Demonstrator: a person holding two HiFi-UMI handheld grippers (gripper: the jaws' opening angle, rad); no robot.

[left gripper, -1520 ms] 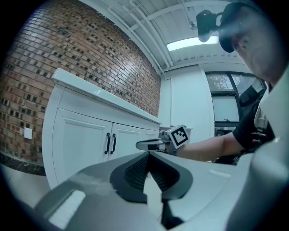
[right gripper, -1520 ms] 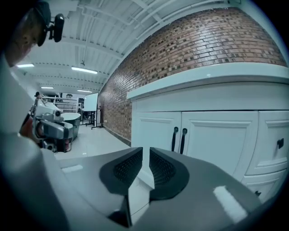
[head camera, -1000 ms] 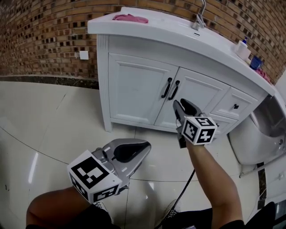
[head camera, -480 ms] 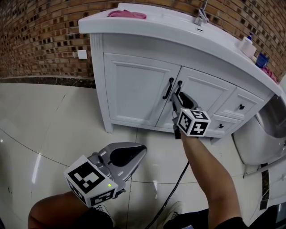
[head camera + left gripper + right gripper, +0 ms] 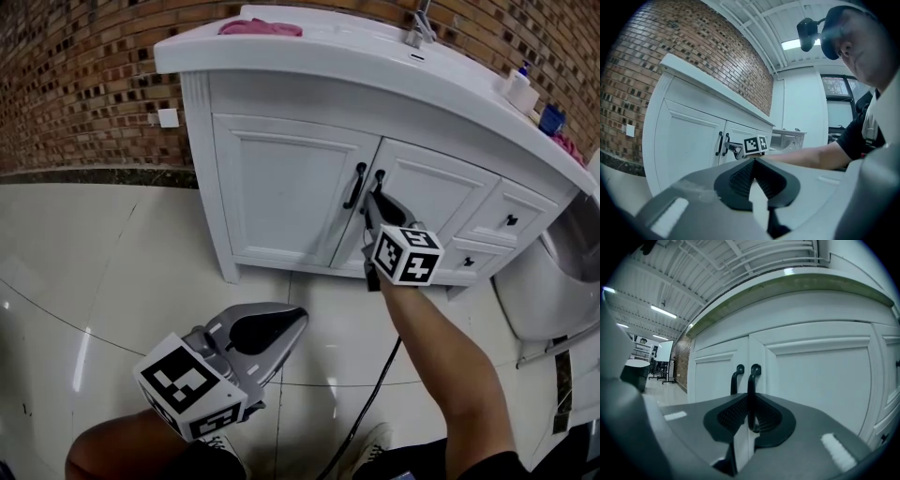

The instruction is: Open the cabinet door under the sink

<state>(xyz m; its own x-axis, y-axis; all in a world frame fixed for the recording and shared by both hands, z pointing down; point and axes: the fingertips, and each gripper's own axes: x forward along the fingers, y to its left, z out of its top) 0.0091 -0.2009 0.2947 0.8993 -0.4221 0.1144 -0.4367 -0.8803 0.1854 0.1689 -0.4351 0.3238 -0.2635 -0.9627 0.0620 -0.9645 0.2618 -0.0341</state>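
Observation:
The white cabinet (image 5: 281, 187) under the sink has two doors with black handles side by side. My right gripper (image 5: 375, 202) reaches level to the right door's handle (image 5: 377, 180). In the right gripper view that handle (image 5: 751, 385) stands upright between the pads of the right gripper (image 5: 750, 401), whose jaws are closing onto it. The left door's handle (image 5: 736, 378) is just beside it, untouched. Both doors look flush with the frame. My left gripper (image 5: 298, 317) hangs low over the floor, well short of the cabinet, shut and empty (image 5: 753, 161).
A pink cloth (image 5: 260, 27), a faucet (image 5: 419, 28) and a white bottle (image 5: 518, 89) are on the countertop. Drawers (image 5: 509, 221) sit right of the doors. A white basin-like fixture (image 5: 553, 281) stands at the right. A black cable (image 5: 366, 403) trails across the tiled floor.
My right gripper went forward from in front of the doors to the right handle, and its jaws came together round it. The left gripper shifted only slightly.

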